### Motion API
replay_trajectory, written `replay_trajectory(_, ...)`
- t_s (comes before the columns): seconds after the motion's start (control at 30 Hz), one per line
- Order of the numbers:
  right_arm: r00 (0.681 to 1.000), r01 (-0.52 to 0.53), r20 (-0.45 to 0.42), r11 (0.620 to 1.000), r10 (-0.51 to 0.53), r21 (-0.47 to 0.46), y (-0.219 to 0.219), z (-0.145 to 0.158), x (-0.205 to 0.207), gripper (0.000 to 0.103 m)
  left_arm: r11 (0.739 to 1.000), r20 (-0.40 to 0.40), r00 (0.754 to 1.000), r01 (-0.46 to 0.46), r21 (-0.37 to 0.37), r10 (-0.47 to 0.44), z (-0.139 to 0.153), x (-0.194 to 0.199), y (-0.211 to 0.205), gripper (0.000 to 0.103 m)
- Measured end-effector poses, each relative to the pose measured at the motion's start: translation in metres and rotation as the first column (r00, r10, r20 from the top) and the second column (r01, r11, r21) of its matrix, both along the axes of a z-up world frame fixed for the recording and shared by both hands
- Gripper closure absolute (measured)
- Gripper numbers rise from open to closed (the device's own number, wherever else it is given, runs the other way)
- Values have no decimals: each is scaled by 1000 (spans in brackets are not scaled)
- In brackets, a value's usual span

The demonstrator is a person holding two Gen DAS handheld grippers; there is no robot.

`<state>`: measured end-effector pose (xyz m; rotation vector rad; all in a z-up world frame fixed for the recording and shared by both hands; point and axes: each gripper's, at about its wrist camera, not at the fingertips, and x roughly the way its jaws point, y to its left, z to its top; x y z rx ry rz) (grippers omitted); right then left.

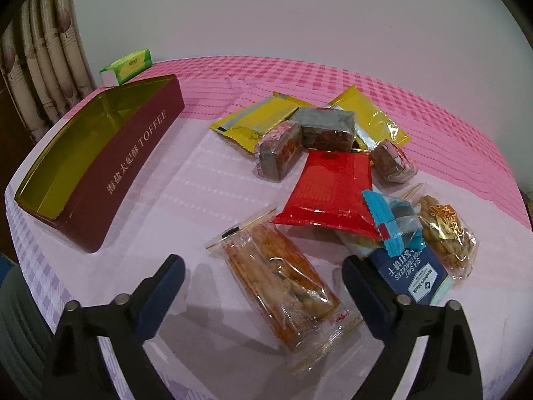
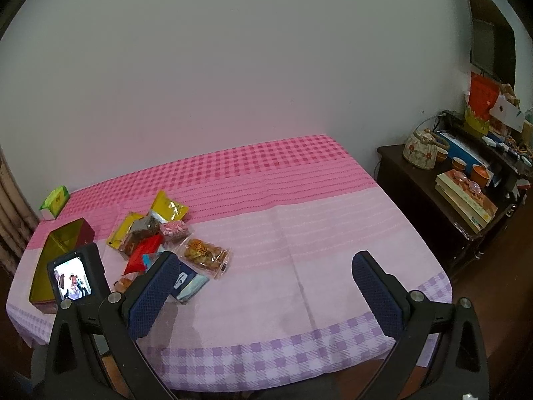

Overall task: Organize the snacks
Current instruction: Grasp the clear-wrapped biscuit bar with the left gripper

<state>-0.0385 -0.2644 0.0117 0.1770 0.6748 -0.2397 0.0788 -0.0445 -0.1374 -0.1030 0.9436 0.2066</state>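
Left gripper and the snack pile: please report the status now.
Left gripper open, straddling clear-wrapped pastry, not gripping. Right gripper open, empty. Toffee tin empty. Nothing in the way.

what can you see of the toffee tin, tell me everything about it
The toffee tin is a long rectangular box that looks like metal, dark maroon outside with pale lettering along its side that ends in TOFFEE, and shiny gold inside. It has no lid on and, as far as both views show, nothing in it. It sits flat on the pink tablecloth, left of the snack pile and apart from it, with a green box behind its far end. Nothing else touches it.
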Motion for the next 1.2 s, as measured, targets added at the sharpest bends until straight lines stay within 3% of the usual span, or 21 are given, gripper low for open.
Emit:
replay_trajectory(0.13, 1000, -8, -8, 1000, 8, 0, 2, -1, 1, 0, 1000, -5, 1000, 2, -19, -2, -2, 5, 1, 17)
replay_trajectory(0.2, 1000, -10, -11, 1000, 10, -1, 1, -2, 1, 0, 1000, -13, 1000, 5, -26, -5, -4, 6, 2, 28)
replay_trajectory(0.43, 1000, -12, -11, 1000, 12, -2, 2, -2, 1, 0, 999, -22, 1000, 20, -36, -21, -7, 5, -1, 33)
replay_trajectory(0.6, 1000, -14, -9, 1000, 14, -2, 3, -1, 1, 0, 999, -22, 999, 46, -29, -47, -7, 4, -5, 44)
replay_trajectory(0.83, 1000, -18, -10, 1000, 18, 0, 3, -1, 1, 0, 997, -21, 997, 75, -16, -76, -5, 0, -9, 52)
replay_trajectory(0.87, 1000, -19, -10, 1000, 19, -2, 4, -1, 1, 0, 996, -20, 996, 83, -18, -84, -5, -1, -10, 60)
replay_trajectory(1.2, 1000, -22, -9, 1000, 22, -18, 5, -1, 3, 0, 979, 1, 981, 195, -53, -195, 7, -20, -7, 60)
